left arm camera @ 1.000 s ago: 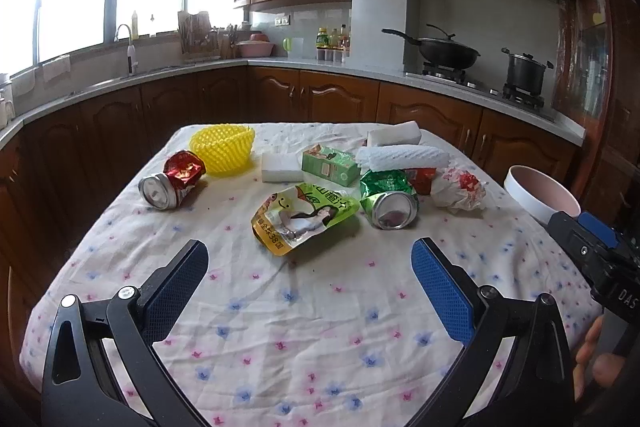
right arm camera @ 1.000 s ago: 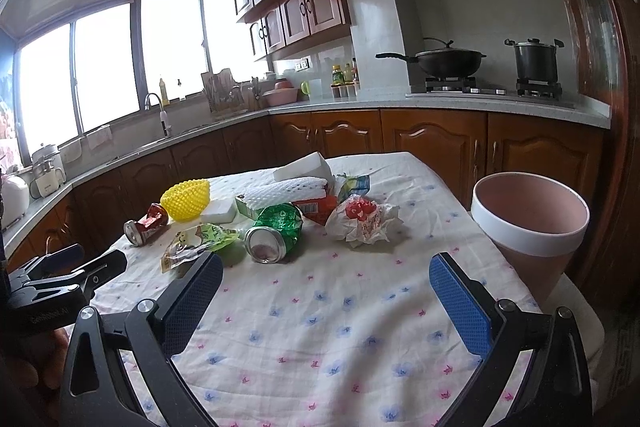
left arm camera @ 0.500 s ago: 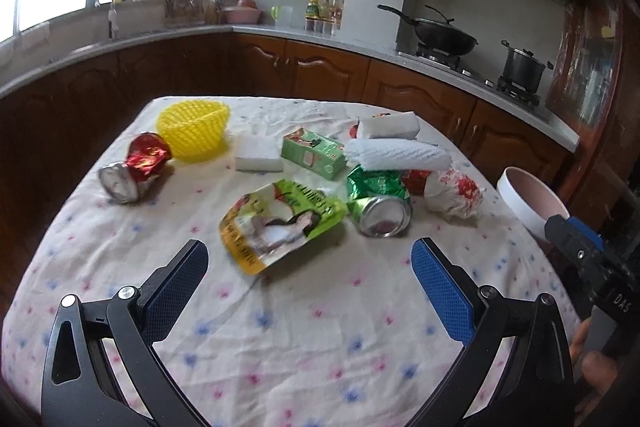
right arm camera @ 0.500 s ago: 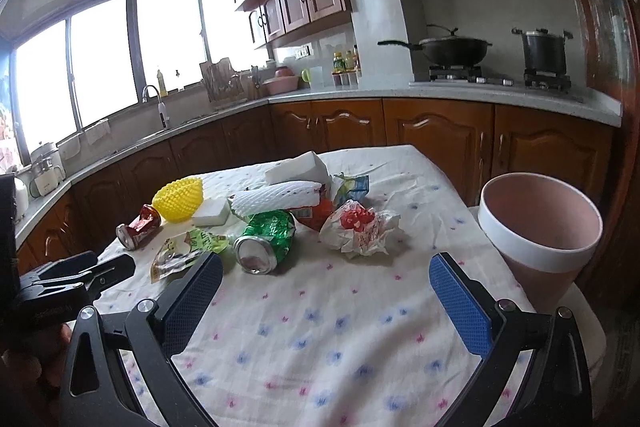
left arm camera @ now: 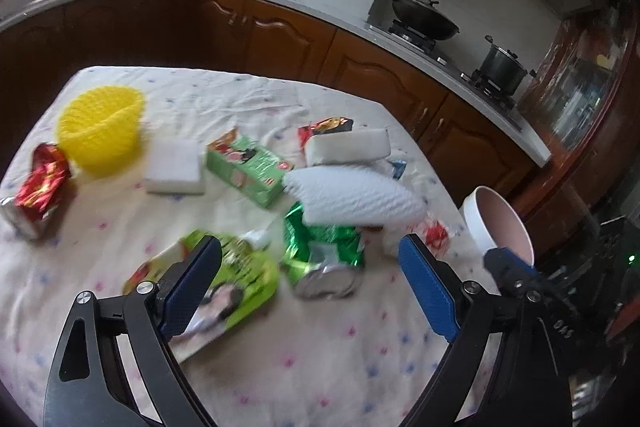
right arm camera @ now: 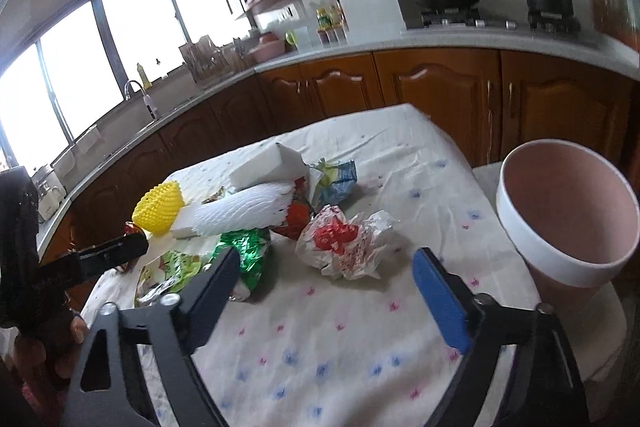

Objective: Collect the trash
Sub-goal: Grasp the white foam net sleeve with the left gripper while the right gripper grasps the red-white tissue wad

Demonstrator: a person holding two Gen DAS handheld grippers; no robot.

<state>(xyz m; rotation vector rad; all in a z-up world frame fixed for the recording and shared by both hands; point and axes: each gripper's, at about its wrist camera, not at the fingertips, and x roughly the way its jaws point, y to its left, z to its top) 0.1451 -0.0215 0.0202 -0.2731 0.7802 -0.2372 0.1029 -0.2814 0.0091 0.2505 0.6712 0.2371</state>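
both grippers' fingers are wide apart and closing, with nothing pressed between them. the left gripper (left arm camera: 310, 283) sits low in its frame, its left finger (left arm camera: 192, 287) overlapping a green pouch (left arm camera: 240, 279) and hiding part of it; the crushed green can (left arm camera: 324, 255) shows in the gap, untouched as far as i can tell. this view is blurred, and labels cannot be read. a red can (left arm camera: 36, 187) is cut off at the left edge. bare cloth (left arm camera: 320, 367) fills the lower middle. the pink bin (left arm camera: 500, 227) is at right, half hidden by the other tool. the right gripper (right arm camera: 324, 287) frames a crumpled wrapper (right arm camera: 344, 243) at centre without touching it; its bin (right arm camera: 560, 227) stands at right, off the table edge, with open cloth (right arm camera: 340, 347) below.
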